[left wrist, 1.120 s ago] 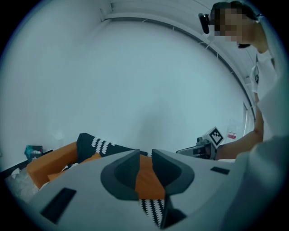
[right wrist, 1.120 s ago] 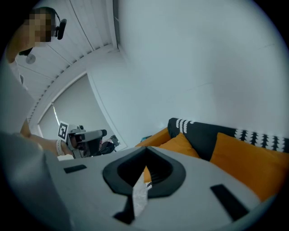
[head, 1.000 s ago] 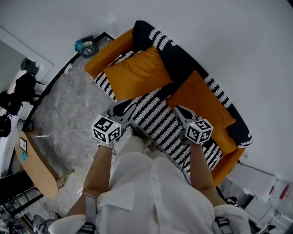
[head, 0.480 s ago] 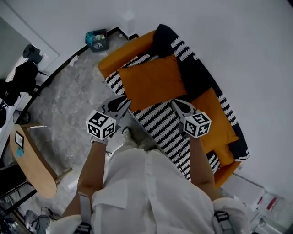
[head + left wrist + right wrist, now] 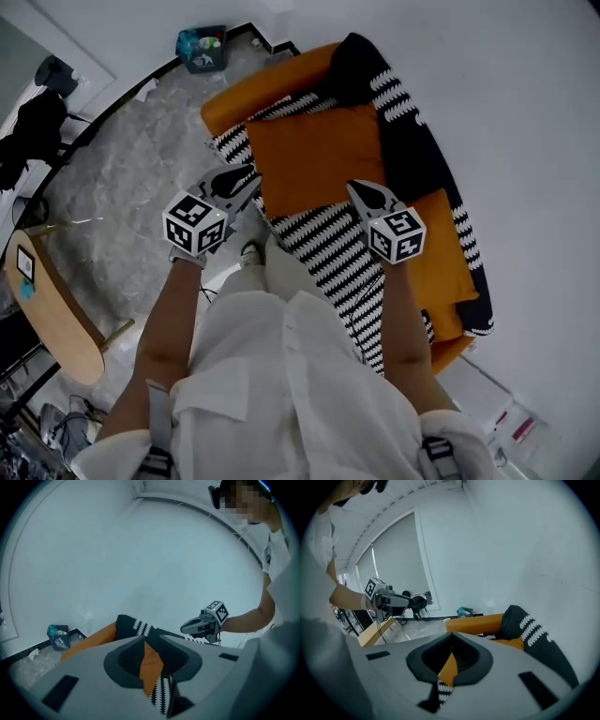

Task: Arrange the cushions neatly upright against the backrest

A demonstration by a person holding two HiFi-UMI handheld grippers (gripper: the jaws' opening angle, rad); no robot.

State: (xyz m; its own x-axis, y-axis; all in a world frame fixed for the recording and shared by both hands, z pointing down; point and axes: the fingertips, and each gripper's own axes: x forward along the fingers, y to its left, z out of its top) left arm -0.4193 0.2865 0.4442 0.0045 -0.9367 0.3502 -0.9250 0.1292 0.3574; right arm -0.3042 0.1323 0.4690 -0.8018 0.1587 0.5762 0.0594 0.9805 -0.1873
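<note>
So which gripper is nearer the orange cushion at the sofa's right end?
Right. The right gripper hovers just left of the right-end cushion. The left gripper is on the far side of the other cushion, by the seat's front edge.

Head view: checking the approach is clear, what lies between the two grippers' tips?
In the head view, the orange cushion on the striped seat shows between the left gripper and right gripper; nothing else.

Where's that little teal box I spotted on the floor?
In the head view the teal box sits on the floor near the top, left of centre, just beyond the sofa's orange armrest.
</note>
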